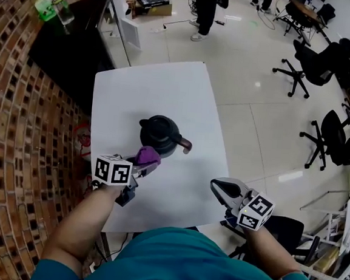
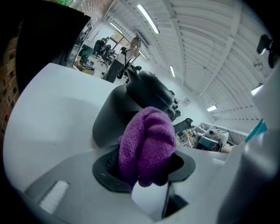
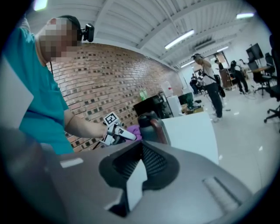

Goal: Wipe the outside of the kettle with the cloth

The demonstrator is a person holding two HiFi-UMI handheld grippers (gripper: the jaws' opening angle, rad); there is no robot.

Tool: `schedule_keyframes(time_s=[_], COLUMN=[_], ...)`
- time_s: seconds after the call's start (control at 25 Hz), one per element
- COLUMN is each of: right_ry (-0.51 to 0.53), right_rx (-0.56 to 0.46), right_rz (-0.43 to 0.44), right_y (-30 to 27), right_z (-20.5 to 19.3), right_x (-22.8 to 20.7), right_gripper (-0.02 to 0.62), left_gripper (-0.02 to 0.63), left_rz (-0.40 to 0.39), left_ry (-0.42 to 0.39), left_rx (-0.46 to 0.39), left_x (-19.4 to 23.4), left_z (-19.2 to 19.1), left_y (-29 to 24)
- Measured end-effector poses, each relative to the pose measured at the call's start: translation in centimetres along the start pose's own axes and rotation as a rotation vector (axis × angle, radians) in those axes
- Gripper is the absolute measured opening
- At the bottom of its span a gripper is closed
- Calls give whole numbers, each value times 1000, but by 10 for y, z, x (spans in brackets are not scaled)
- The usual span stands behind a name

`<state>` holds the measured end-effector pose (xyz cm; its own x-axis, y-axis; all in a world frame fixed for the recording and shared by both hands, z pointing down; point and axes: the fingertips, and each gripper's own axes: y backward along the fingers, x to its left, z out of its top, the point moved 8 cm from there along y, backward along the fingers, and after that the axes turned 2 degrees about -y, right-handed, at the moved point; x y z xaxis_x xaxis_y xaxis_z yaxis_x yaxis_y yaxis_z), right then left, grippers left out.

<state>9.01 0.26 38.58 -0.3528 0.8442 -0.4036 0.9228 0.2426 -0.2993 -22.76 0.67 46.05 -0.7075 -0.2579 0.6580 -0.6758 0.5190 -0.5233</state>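
Holding cloth [image 2: 148,144] in left gripper [image 1: 143,166]: jaws clamped on a bunched purple wad, and most of it sticks out past the tips. Right gripper [image 1: 221,188] has its jaws together with nothing between them. It hovers near the table's [image 1: 149,85] near right edge, well apart from the kettle [image 1: 159,133].

Kettle is black, upright, lid on, and sits mid-table, just beyond the left tips. Its reddish handle [image 1: 185,144] points right. Cloth sits at the kettle's near-left side, low on the body. From the head view it looks pressed against it. Left gripper view shows the wad directly in front of the dark body [image 2: 114,114], but I can't confirm actual contact.

Right gripper view has the kettle [image 3: 151,127] beyond its closed tips, handle side facing it, with the left gripper [image 3: 124,134] and cloth [image 3: 134,130] on the kettle's far side.

Further out: black cabinet [image 1: 67,47] far left by the brick wall, office chairs [image 1: 309,63] far right, person [image 1: 204,11] standing at the far end.
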Motion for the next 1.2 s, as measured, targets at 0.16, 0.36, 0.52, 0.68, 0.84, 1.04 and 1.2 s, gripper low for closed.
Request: schedule_keyframes(time_s=[0.16,0.36,0.52,0.68,0.84,1.04,1.2], right_ry=[-18,-5,26,60,90,101,100], right_rx=[25,37,36,36,33,35,56], right_rz=[1,11,36,53,56,42,28], right_y=[-8,-25,-40,-46,-47,-47,-46], right_z=[-9,-5,6,16,25,28,23], right_x=[0,-8,-6,2,4,1,-2], right_gripper=[4,4,5,5,5,5,5], left_gripper=[190,189,187,184,184,183,179], left_rz=[-5,44,79,59,28,145,250], left_ry=[34,83,88,48,-20,-250,-394], left_rx=[64,107,111,59,-33,70,169], left_x=[20,55,69,51,34,43,60], left_z=[-14,-32,-37,-19,24,51,54], left_y=[-14,-33,-36,-6,40,34,16])
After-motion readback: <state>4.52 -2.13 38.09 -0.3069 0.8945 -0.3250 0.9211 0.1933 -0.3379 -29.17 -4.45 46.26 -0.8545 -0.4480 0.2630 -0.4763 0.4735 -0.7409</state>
